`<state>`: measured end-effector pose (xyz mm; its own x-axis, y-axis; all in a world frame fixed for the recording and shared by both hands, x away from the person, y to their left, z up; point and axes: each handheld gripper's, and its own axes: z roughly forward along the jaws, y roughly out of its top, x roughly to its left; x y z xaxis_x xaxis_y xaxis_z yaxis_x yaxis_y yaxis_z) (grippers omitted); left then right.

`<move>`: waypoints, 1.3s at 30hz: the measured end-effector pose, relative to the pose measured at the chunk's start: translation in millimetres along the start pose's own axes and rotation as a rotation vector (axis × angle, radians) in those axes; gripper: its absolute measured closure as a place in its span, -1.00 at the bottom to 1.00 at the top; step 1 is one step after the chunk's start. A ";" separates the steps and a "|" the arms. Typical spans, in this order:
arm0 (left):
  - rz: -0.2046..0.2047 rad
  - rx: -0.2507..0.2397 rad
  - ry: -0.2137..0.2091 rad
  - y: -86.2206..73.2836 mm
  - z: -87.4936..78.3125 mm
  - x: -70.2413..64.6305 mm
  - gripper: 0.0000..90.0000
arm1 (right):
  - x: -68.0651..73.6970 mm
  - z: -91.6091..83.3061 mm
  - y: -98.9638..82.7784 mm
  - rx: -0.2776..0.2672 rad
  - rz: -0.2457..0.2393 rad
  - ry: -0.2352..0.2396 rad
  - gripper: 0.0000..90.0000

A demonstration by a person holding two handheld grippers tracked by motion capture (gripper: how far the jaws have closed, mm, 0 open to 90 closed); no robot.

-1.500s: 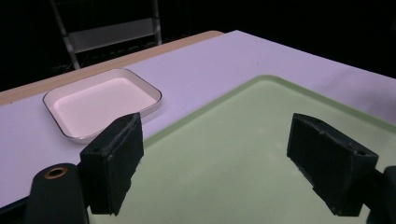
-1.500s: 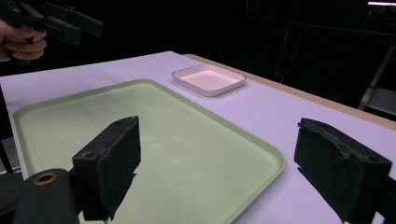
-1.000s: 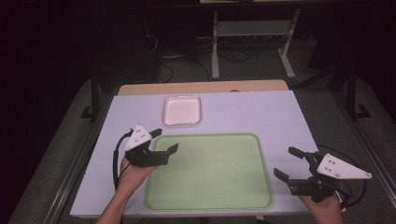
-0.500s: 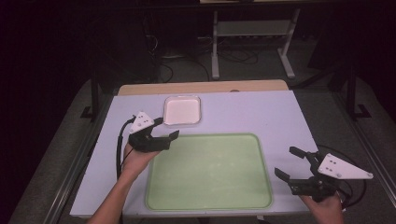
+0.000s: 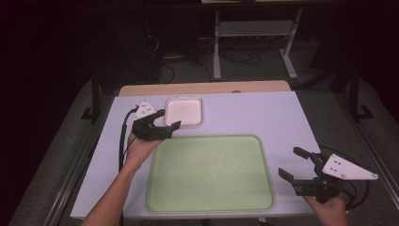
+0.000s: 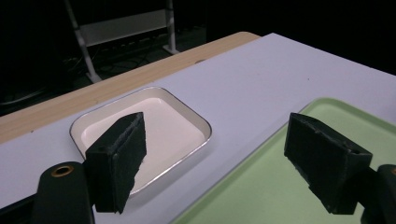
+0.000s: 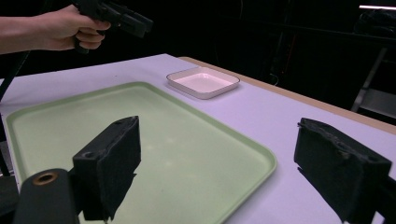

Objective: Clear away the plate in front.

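Two grippers were in our hands, both with jaws spread wide and holding nothing. Our left gripper (image 5: 162, 124) hovered just beside the near left corner of the white dish (image 5: 184, 111), which sat empty near the far edge of the table (image 5: 244, 113), close to the far left corner of the green tray (image 5: 211, 174). Our right gripper (image 5: 295, 165) waited off the tray's right rim, near the table's near right corner.

We judged the main risk to be a jaw catching the dish's raised rim and shoving it toward the far edge, or tipping it. Open table lay to the dish's right, and the tray itself stood bare, so we had room to move.
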<state>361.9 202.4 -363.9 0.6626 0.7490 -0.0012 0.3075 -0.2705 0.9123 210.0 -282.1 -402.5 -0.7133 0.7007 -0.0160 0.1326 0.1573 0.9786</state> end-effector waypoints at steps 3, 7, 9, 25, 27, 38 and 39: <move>-0.004 0.003 0.000 3.7 4.7 4.4 -0.55 | -0.7 -0.9 0.1 -0.003 0.000 -0.004 -0.69; -0.005 0.004 0.002 8.8 9.7 9.5 -0.55 | -1.6 -1.6 0.2 -0.004 0.000 -0.007 -0.69; -0.004 0.004 0.005 11.0 11.9 11.5 -0.55 | -2.0 -1.9 0.1 -0.002 0.000 -0.010 -0.69; -0.041 0.021 0.050 25.2 46.1 41.5 -0.55 | -7.9 -3.7 -0.7 -0.012 0.018 -0.018 -0.69; -0.067 0.030 0.075 24.2 54.2 49.1 -0.55 | -7.7 -3.0 -0.5 -0.011 0.014 -0.017 -0.69; -0.217 0.088 0.157 12.1 84.2 84.9 -0.51 | -8.2 -3.4 -1.1 -0.005 0.013 -0.019 -0.69; -0.219 0.094 0.163 12.2 86.1 86.3 -0.50 | -8.0 -3.3 -1.0 -0.004 0.012 -0.019 -0.69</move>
<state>481.6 211.7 -388.2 0.4577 0.8808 -0.1211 0.4978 -0.1410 0.8558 213.3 -290.2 -402.7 -0.6988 0.7153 -0.0084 0.1379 0.1463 0.9796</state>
